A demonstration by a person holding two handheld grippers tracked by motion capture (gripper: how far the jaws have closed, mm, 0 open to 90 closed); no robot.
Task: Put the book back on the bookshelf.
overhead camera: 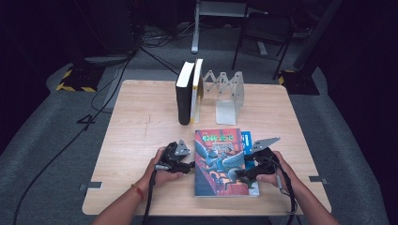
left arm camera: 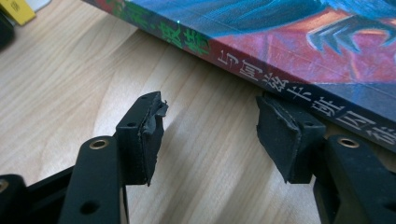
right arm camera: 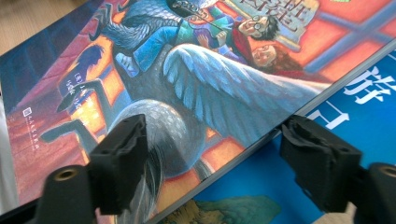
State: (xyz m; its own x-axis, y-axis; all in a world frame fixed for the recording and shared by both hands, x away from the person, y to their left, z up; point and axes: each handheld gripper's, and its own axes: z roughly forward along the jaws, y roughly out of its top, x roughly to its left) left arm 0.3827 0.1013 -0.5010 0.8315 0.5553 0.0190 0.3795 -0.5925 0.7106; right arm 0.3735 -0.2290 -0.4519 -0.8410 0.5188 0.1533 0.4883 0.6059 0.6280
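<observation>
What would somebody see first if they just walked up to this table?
Probably the bright picture book with a winged creature on its cover, lying flat at the table's near edge on top of a blue book. Open tongs wait on each side, left tongs and right tongs. Farther back, two books stand upright beside a metal bookend.

At the far edge of your table [overhead camera: 141, 117] you have a black book [overhead camera: 184, 93] and a white book [overhead camera: 197, 89] standing upright, touching, beside a grey folding bookend [overhead camera: 228, 96]. Beyond it stands a chair [overhead camera: 263, 33].
</observation>
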